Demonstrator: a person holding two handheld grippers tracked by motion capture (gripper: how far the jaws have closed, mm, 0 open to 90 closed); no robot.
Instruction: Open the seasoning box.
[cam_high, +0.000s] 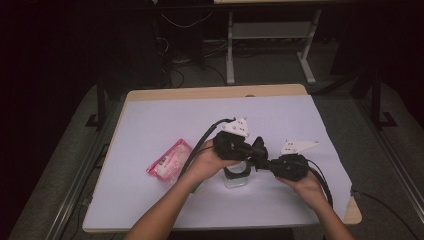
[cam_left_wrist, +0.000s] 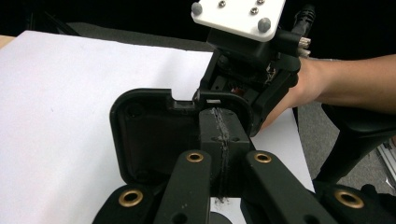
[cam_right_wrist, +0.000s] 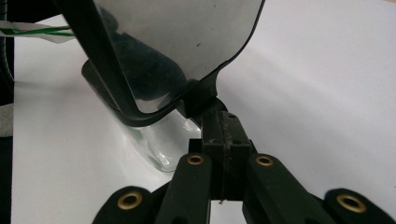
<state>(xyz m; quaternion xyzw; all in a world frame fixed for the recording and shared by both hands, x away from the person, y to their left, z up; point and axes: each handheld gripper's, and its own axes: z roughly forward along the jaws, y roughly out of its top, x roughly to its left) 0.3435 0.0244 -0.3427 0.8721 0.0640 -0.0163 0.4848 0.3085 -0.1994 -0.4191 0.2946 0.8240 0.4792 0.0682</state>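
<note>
A clear container (cam_high: 235, 181) (cam_right_wrist: 156, 149) stands on the white table cover, with its black lid (cam_high: 259, 148) (cam_left_wrist: 149, 135) (cam_right_wrist: 177, 37) raised upright over it. My right gripper (cam_high: 269, 162) (cam_right_wrist: 223, 122) is shut, its tips pinching the tab at the lid's lower edge. My left gripper (cam_high: 251, 151) (cam_left_wrist: 219, 116) is shut too. Its tips butt against the same edge of the lid, nose to nose with the right gripper (cam_left_wrist: 243, 60). Whether the left jaws pinch the lid I cannot tell. The lid's matte inner face shows in the left gripper view and its glossy outer face in the right gripper view.
A pink packet (cam_high: 170, 161) lies on the cover to the left of my left forearm. The white cover (cam_high: 165, 120) spans the wooden table (cam_high: 215, 92). Table legs and cables (cam_high: 230, 55) stand on the dark floor beyond the far edge.
</note>
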